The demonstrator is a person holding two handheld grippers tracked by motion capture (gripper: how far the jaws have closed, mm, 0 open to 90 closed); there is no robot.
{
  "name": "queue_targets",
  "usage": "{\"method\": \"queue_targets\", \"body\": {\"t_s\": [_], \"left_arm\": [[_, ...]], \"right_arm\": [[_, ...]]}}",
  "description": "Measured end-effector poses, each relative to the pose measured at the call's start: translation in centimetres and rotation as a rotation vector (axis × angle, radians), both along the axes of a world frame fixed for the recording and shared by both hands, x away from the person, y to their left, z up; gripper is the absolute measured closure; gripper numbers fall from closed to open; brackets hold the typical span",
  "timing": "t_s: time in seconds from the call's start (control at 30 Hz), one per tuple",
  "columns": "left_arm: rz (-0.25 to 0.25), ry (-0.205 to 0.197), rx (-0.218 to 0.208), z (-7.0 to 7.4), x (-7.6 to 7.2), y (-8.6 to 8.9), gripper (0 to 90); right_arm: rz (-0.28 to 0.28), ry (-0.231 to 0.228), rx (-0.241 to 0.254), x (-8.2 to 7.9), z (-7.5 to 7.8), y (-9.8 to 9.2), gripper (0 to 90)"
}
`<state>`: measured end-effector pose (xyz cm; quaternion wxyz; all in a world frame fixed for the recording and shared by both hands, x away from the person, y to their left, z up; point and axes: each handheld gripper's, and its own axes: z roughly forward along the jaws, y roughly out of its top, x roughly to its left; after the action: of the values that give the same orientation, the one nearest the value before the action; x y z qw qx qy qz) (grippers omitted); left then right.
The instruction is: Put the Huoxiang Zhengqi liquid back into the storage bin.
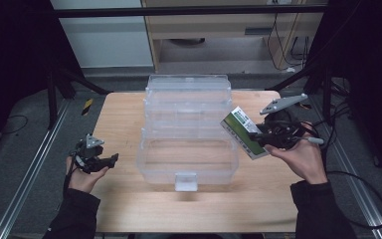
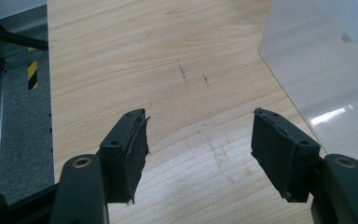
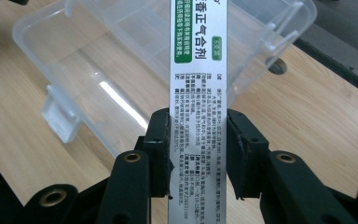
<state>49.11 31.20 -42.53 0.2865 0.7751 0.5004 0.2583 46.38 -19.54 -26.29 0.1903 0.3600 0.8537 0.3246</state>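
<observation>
In the right gripper view, the right gripper (image 3: 198,149) holds a long, narrow white cardboard box (image 3: 197,93) with a green band and small printed black text. The two black jaws press on the two narrow sides of this box, near its lower end, and the box stands up between them and reaches to the top edge of the view. Behind the box, farther away, lies an open clear plastic storage case (image 3: 98,70) with a small clear latch (image 3: 58,114) at its left side. The case rests on a light wooden table (image 3: 317,107).
</observation>
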Motion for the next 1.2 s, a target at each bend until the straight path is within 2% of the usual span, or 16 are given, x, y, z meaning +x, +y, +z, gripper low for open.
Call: {"method": "queue_targets", "body": {"t_s": [0.23,0.53,0.67,1.2], "left_arm": [[0.0,0.001,-0.001,0.0,0.0,0.0,35.3],[-0.002,0.001,-0.004,0.0,0.0,0.1,35.3],[0.001,0.001,-0.006,0.0,0.1,0.2,35.4],[0.001,-0.003,-0.012,0.1,0.0,0.3,35.3]], "right_arm": [[0.082,0.008,-0.014,1.0,0.4,1.3,64.5],[0.198,0.044,0.003,2.4,0.5,2.6,64.6],[0.239,0.041,-0.024,3.0,0.4,3.2,64.5],[0.427,0.092,-0.07,4.8,-0.5,5.2,64.4]]}}
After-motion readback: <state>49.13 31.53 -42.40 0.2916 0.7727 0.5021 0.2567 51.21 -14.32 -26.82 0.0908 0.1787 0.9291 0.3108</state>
